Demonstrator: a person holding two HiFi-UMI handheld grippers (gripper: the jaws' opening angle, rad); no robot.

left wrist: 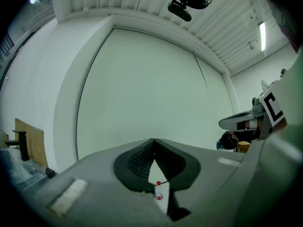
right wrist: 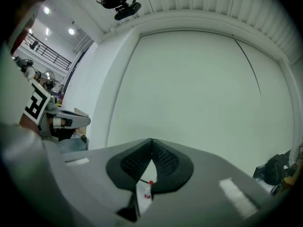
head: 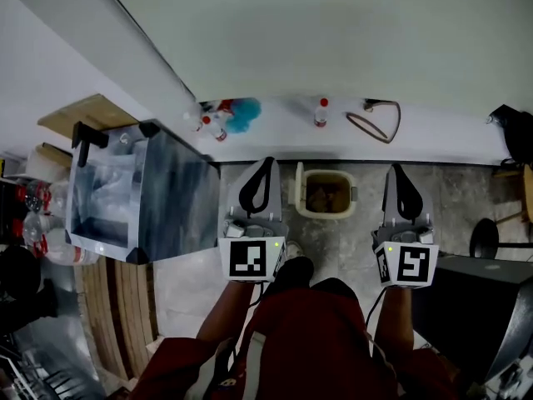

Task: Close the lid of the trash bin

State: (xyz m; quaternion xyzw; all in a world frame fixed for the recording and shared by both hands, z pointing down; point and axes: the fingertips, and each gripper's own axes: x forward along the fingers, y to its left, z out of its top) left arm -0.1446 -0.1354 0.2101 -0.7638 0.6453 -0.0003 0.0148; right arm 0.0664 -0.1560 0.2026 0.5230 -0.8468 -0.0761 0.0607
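Note:
The beige trash bin (head: 326, 212) stands on the floor against the white wall, its top open and brownish contents showing. A pale flap stands along its left side. My left gripper (head: 270, 162) hangs left of the bin and my right gripper (head: 395, 168) right of it, both above the floor and apart from the bin. In the left gripper view the left gripper (left wrist: 154, 141) has its pads meeting at the tips, with nothing held. The right gripper (right wrist: 151, 141) looks the same in its own view. The bin is hidden in both gripper views.
A white ledge along the wall carries a red-capped bottle (head: 321, 112), a blue duster (head: 242, 113) and a coiled cable (head: 375, 122). A grey metal box (head: 141, 190) stands at left, a black case (head: 476, 307) and a stool (head: 491, 237) at right.

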